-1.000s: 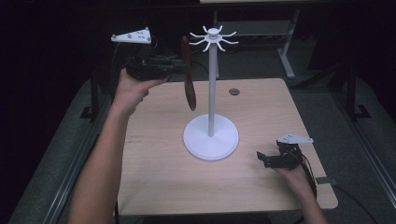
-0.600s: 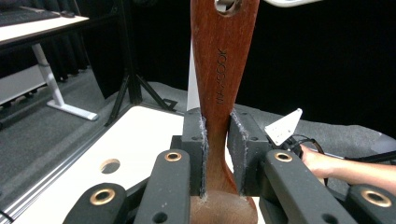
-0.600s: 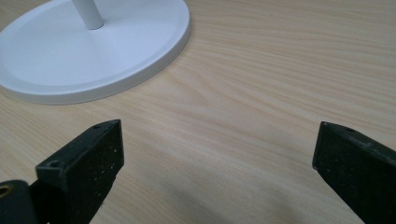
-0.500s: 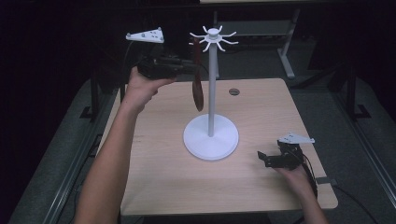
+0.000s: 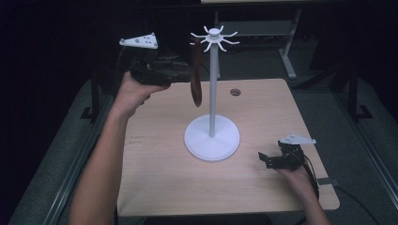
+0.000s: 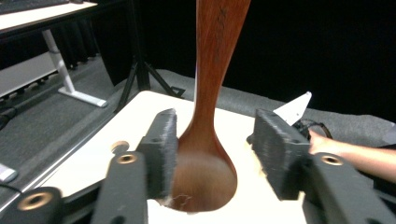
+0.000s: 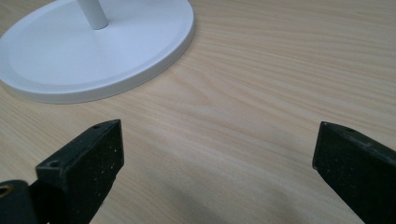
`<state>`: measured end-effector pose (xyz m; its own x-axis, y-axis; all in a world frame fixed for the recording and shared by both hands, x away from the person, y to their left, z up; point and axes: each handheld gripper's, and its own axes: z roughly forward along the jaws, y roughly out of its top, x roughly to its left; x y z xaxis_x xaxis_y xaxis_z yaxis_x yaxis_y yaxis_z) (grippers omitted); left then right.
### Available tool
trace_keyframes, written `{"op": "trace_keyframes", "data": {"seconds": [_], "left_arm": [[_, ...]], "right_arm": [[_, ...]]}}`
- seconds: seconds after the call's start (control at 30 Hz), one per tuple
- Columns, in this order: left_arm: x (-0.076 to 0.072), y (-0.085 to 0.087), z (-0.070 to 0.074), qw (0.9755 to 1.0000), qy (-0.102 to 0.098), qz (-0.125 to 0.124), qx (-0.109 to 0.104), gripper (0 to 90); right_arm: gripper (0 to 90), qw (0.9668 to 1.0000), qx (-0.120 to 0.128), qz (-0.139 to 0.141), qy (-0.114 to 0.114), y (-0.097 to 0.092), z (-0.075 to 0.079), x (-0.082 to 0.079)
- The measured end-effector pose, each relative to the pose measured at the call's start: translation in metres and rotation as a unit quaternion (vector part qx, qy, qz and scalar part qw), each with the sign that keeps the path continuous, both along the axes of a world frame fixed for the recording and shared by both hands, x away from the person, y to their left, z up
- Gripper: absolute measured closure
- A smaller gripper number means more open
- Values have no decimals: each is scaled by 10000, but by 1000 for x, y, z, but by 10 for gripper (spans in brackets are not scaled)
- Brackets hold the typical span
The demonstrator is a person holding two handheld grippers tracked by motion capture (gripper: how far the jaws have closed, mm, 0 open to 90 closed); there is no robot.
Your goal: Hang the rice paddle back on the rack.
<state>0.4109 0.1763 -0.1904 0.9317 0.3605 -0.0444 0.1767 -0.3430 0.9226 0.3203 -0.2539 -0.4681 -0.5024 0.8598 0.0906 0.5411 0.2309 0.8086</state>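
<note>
A dark brown wooden spoon [image 5: 195, 84] hangs bowl down from a left-hand hook of the white hook stand [image 5: 213, 93], whose round base [image 7: 93, 51] rests mid-table. My left gripper [image 5: 187, 73] is raised beside it at bowl height. In the left gripper view the spoon's bowl [image 6: 205, 172] sits between the open jaws, close against the left pad [image 6: 161, 149], with a clear gap to the right pad. My right gripper [image 5: 265, 160] rests low on the table's right front, open and empty, pointing toward the base.
The wooden table [image 5: 159, 183] has a small round grommet [image 5: 235, 92] behind the stand. Dark floor and the metal legs of another table [image 5: 286, 56] lie beyond the far edge. Bare tabletop lies left of and in front of the base.
The left gripper carried the spoon rightward to the stand's hooks. Its jaws now stand apart around the bowl. The right gripper has stayed in place.
</note>
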Motion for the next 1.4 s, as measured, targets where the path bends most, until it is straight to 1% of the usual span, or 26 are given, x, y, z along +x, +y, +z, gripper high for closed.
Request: {"op": "trace_keyframes", "data": {"seconds": [0.07, 0.13, 0.17, 0.23, 0.27, 0.3, 0.33, 0.37, 0.4, 0.47, 0.5, 0.53, 0.57, 0.6, 0.73, 0.77, 0.9, 0.97, 1.03, 1.1, 1.17, 1.2, 1.3, 1.4], "left_arm": [[-3, 4, -2, 9999, -23, 94, 79, 428], [-6, 7, -4, 9996, -6, 201, 200, 383], [-7, 8, -5, 9994, -7, 257, 211, 364], [-12, 12, -8, 9989, 10, 369, 305, 328], [-12, 12, -8, 9989, 10, 369, 305, 313], [-14, 14, -10, 9984, -2, 434, 357, 313], [-18, 17, -14, 9974, 26, 553, 470, 277], [-18, 17, -14, 9974, 26, 553, 470, 261], [-20, 19, -16, 9967, 50, 618, 520, 261], [-25, 22, -20, 9952, 51, 704, 672, 232], [-27, 23, -21, 9948, 74, 743, 700, 218], [-31, 27, -25, 9932, 74, 841, 797, 202], [-31, 27, -25, 9932, 74, 841, 797, 196], [-35, 31, -31, 9908, 99, 1024, 875, 186], [-42, 40, -45, 9869, 171, 1267, 984, 171], [-44, 43, -51, 9864, 211, 1329, 948, 168], [-51, 53, -69, 9845, 328, 1431, 955, 168], [-56, 58, -79, 9827, 376, 1519, 995, 167], [-60, 63, -87, 9821, 421, 1569, 956, 168], [-63, 69, -94, 9811, 429, 1637, 940, 168], [-66, 72, -101, 9805, 422, 1709, 873, 169], [-67, 75, -104, 9798, 391, 1754, 877, 170], [-71, 81, -116, 9778, 402, 1883, 826, 170], [-74, 84, -126, 9767, 437, 1950, 778, 170]], "right_arm": [[17, 10000, 2, 2, 3, 0, 0, 0], [17, 10000, 20, -13, 26, 0, -1, 0], [17, 10000, 20, -18, 24, 0, -1, 0], [17, 10000, 20, -18, 18, 0, 0, 0], [17, 10000, 14, -13, 14, 0, -1, 0], [17, 10000, 14, -13, 14, 0, -1, 0], [17, 10000, 13, -9, 17, 0, 0, 0], [17, 10000, 11, -11, 15, 0, 0, 0], [17, 10000, 11, -11, 15, 0, 0, 0], [17, 10000, 31, -41, 38, 0, 0, 0], [17, 10000, 37, -49, 32, 0, 0, 0], [17, 10000, 23, -59, 36, 0, 0, 0], [17, 10000, 16, -61, 43, 0, 0, 0], [17, 10000, -2, -51, 36, 0, 0, 0], [17, 10000, -13, -54, 32, 0, 0, 0], [17, 10000, -6, -54, 34, 0, 0, 0], [17, 10000, -31, -54, 28, 1, 0, 0], [17, 10000, -31, -62, 33, 1, 1, 0], [17, 10000, -41, -56, 32, 1, 1, 0], [17, 10000, -39, -54, 32, 2, 1, 0], [17, 10000, -57, -49, 41, 3, 1, -1], [17, 10000, -61, -49, 43, 3, 0, -1], [17, 10000, -68, -51, 50, 3, 0, 0], [17, 10000, -62, -61, 46, 2, 0, 0]]}}
